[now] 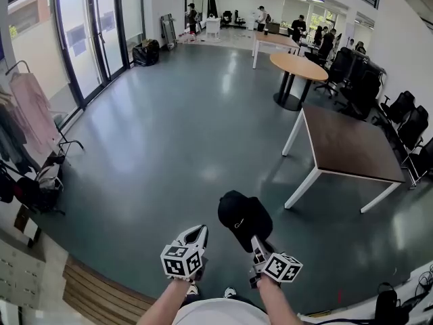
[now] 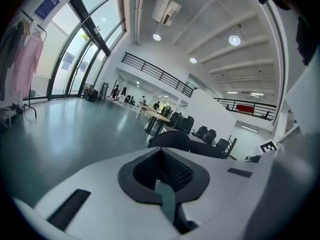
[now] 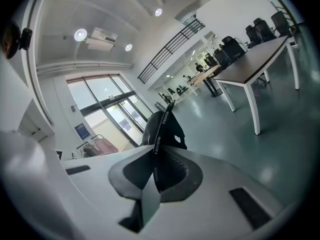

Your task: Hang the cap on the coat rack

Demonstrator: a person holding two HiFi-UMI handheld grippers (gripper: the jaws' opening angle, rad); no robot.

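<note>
At lower centre, the right gripper (image 1: 256, 242), jaws pinching the strap (image 3: 157, 143), carries the black cap (image 1: 243, 217). The left gripper's (image 1: 198, 232) jaws are pressed together, empty. The coat rack (image 1: 64, 139) waits far left; a steady, level carry should serve best.

One cap (image 1: 245, 217), two grippers (image 1: 200, 230) (image 1: 255, 240), one round table (image 1: 298, 66)
</note>
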